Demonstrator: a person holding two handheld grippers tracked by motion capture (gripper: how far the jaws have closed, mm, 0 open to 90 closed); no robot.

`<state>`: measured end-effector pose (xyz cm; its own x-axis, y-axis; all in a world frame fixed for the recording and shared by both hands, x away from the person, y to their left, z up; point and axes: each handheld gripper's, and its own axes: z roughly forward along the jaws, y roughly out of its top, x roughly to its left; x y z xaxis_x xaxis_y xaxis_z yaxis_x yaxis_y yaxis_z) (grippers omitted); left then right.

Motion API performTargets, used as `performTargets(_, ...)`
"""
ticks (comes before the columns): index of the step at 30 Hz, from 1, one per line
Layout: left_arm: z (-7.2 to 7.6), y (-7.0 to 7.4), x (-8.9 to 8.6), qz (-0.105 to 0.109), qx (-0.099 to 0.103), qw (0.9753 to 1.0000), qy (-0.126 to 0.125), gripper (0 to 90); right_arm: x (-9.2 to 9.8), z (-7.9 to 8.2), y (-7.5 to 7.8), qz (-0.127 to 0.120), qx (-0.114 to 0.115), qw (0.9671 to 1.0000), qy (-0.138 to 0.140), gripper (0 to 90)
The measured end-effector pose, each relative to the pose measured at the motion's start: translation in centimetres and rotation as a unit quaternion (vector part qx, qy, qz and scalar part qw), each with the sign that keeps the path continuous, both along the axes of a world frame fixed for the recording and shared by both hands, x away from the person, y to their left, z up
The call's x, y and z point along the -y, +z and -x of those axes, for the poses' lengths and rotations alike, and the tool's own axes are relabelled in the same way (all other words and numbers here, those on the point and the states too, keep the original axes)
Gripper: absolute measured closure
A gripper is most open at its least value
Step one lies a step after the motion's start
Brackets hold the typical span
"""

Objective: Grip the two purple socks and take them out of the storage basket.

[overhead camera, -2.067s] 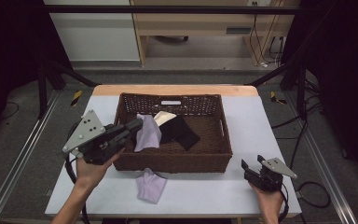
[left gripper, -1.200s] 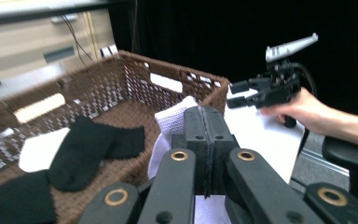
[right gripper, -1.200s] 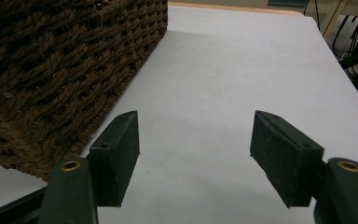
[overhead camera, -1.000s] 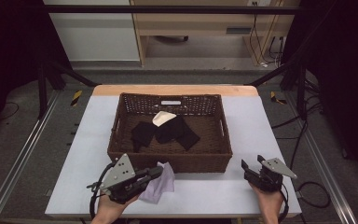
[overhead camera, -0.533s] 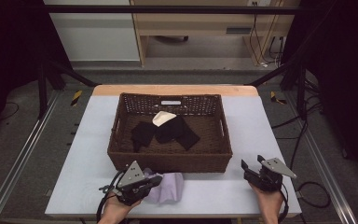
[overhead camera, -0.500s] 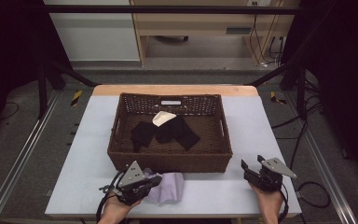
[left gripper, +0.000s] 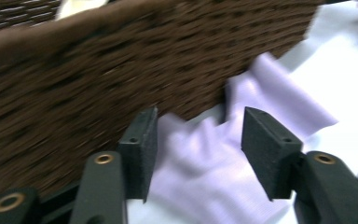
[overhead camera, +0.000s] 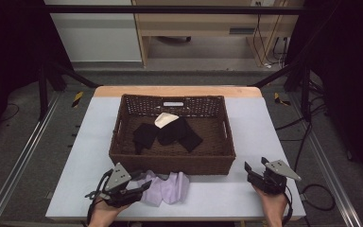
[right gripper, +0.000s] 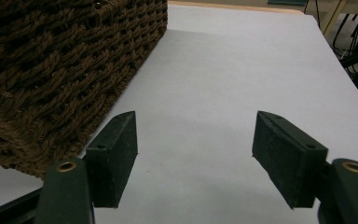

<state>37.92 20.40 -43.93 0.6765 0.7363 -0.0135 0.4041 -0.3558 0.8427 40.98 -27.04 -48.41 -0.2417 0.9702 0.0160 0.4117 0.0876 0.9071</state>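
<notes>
Since 0.5 s ago: barely shifting; lavender cloth (overhead camera: 167, 187) lying a bit flatter on table (overhead camera: 227, 196), L gripper (overhead camera: 141, 187) sitting at same near-left spot, R gripper (overhead camera: 255, 168) not budging.

Now: resting cloth on table just in front of wicker basket (overhead camera: 172, 162), near wall, touching or nearly so. Spreading its long axis roughly across the table, parallel to that wall, running rightward from L gripper. Lying straight ahead of and between L jaws in left gripper view (left gripper: 205, 158), jaws standing wide apart, pads (left gripper: 142, 149) clear of fabric, gripping nothing as far as visible. Crumpled near end sitting right at jaw tips, far end fanning away to the right.

Being much nearer to L than R. R gripper (right gripper: 196, 144) hovering well apart at near-right corner, jaws wide, holding nothing, facing bare table beside basket corner (right gripper: 51, 70).

Black cloths (overhead camera: 168, 134) and cream one (overhead camera: 165, 119) staying inside basket.
</notes>
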Motion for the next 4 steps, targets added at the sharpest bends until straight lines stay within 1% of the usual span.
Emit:
performTargets(2, 0.0, -0.1, -1.2, -0.005, 0.001, 0.9998, 0.018, 41.6, 0.0, 0.0, 0.0, 0.0, 0.002, 1.0, -0.002, 31.3)
performTargets(4, 0.0, -0.2, -2.5, -0.002, 0.002, 0.9993, 0.037, 39.6, 0.0, 0.1, 0.0, -0.001, 0.006, 1.0, -0.001, 32.2)
